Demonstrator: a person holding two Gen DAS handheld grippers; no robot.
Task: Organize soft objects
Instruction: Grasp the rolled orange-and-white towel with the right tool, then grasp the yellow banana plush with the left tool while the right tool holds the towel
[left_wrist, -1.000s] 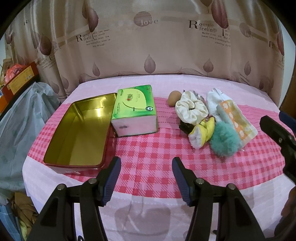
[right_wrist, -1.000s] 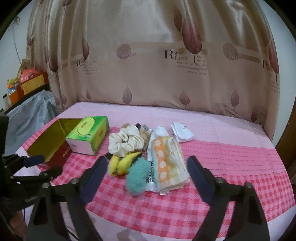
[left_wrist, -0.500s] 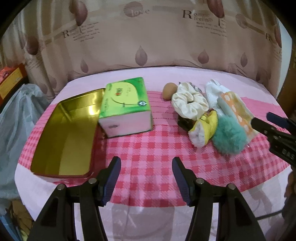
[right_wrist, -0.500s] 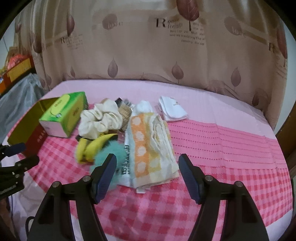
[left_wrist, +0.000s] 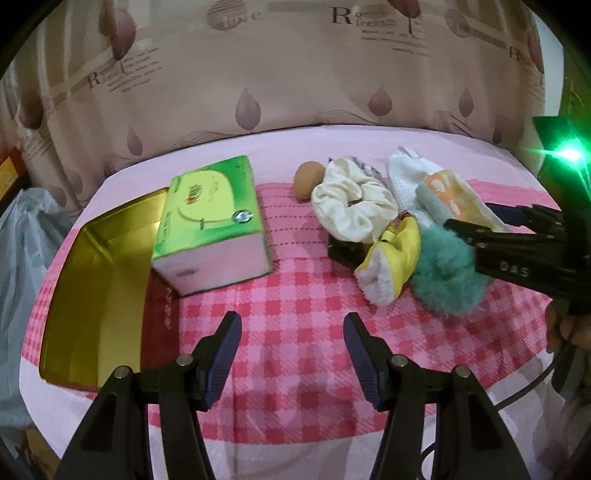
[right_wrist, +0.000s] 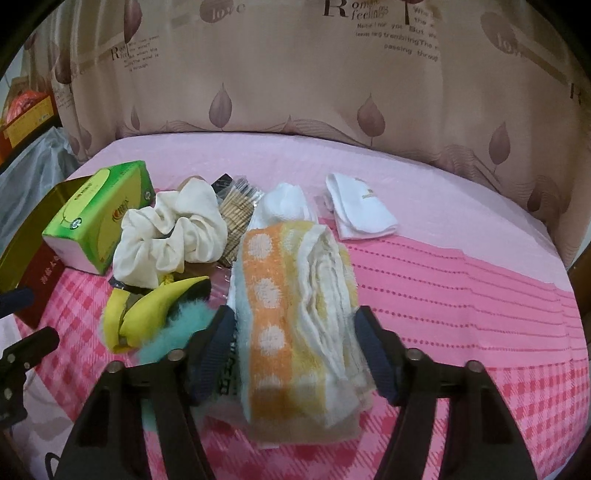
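Note:
A folded orange, yellow and white towel (right_wrist: 295, 314) lies on the pink bed. My right gripper (right_wrist: 295, 350) is open with its fingers on either side of the towel's near part, not closed on it. Left of the towel lie a teal fluffy ball (left_wrist: 447, 273), a yellow plush piece (left_wrist: 391, 258) and a cream scrunchie (left_wrist: 351, 210). My left gripper (left_wrist: 291, 354) is open and empty over the checked cloth, in front of the green tissue box (left_wrist: 210, 225). An open gold tin (left_wrist: 96, 288) sits at the left.
A white folded sock (right_wrist: 362, 210) lies behind the towel. A pack of wooden sticks (right_wrist: 236, 210) and a brown egg-shaped object (left_wrist: 308, 179) lie near the scrunchie. A curtain hangs behind the bed. A grey plastic bag (left_wrist: 22, 236) is off the left edge.
My right gripper has moved forward and down until its fingers flank the towel. My left gripper has moved closer to the bed, still open.

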